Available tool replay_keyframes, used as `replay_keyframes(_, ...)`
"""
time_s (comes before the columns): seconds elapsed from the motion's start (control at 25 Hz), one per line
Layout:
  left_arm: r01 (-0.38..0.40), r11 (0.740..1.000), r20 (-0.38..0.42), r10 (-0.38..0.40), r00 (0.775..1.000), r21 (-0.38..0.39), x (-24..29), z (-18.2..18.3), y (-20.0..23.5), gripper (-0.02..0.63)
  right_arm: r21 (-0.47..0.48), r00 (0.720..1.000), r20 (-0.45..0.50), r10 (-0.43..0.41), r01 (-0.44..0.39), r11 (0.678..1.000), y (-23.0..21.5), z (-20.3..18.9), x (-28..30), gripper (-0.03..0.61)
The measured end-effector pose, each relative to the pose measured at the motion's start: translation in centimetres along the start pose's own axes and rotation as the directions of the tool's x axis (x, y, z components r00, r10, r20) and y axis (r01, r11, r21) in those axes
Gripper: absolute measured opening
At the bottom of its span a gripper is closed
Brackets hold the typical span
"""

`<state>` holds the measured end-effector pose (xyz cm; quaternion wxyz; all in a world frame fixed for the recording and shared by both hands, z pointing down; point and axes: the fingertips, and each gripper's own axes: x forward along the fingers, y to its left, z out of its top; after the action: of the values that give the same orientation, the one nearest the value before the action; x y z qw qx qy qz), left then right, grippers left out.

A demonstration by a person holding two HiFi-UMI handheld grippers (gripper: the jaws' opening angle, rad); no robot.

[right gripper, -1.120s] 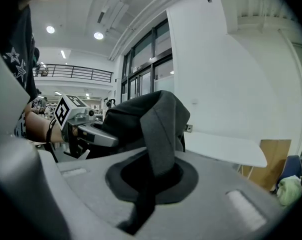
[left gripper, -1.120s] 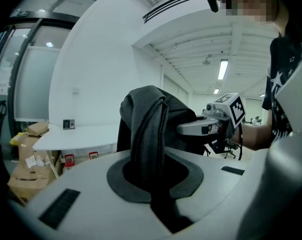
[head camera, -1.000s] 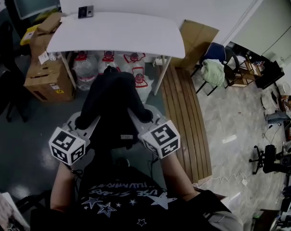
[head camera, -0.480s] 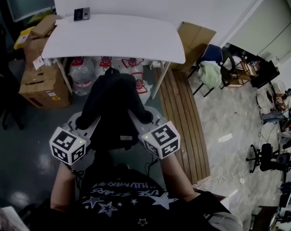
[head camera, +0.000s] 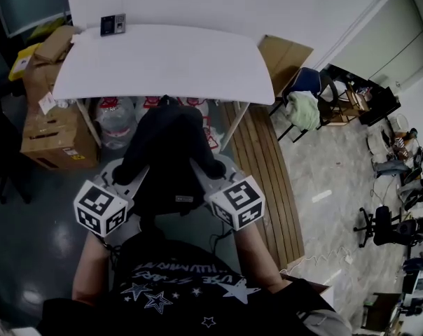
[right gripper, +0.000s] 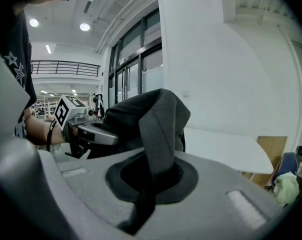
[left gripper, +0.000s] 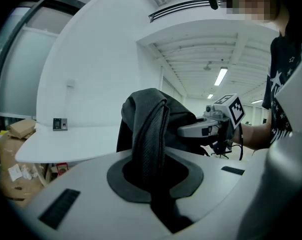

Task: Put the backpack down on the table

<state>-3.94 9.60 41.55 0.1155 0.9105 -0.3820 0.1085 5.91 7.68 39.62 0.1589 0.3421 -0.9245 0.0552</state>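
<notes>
A black backpack (head camera: 166, 152) hangs in the air between my two grippers, its top level with the near edge of the white table (head camera: 162, 61). My left gripper (head camera: 129, 177) is shut on one grey shoulder strap (left gripper: 150, 134), which runs down through its jaws. My right gripper (head camera: 206, 170) is shut on the other strap (right gripper: 158, 134). In the left gripper view the right gripper (left gripper: 211, 126) shows beyond the bag, with the table (left gripper: 66, 141) to the left. In the right gripper view the left gripper (right gripper: 86, 129) shows at the left and the table (right gripper: 226, 146) to the right.
A small dark device (head camera: 113, 24) lies at the table's far left corner. Water bottles (head camera: 117, 117) stand under the table, cardboard boxes (head camera: 50, 128) to its left. Wooden planks (head camera: 264, 166) lie on the floor at the right, near a chair with clothes (head camera: 306, 103).
Both grippers have carried the backpack toward the table, which now looks larger and nearer. Both grips on the straps are unchanged.
</notes>
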Motion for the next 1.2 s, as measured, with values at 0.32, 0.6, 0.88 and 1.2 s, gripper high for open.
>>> replay_keyframes(0.32, 0.056, 0.998, 0.014, -0.057, 0.998, 0.024, 1.7, 2.4, 7.4, 0.038, -0.004, 0.998, 0.000, -0.060, 0.060, 0.998, -2.5, 3.1, 6.4, 0.005)
replay_keyframes(0.6, 0.105, 0.993, 0.045, -0.108, 0.993, 0.061, 2.8, 5.2, 13.3, 0.038, -0.004, 0.992, 0.026, -0.122, 0.122, 0.992, -4.3, 6.5, 11.2, 0.005)
replay_keyframes(0.88, 0.128, 0.990, 0.086, -0.133, 0.987, 0.063, 4.4, 8.5, 18.1, 0.038, -0.045, 0.988, 0.047, -0.144, 0.146, 0.988, -6.9, 10.3, 15.0, 0.005)
replay_keyframes(1.2, 0.080, 0.994, 0.115, -0.088, 0.989, 0.072, 7.5, 11.6, 22.2, 0.038, -0.052, 0.989, 0.095, -0.109, 0.115, 0.992, -11.5, 12.8, 18.7, 0.005)
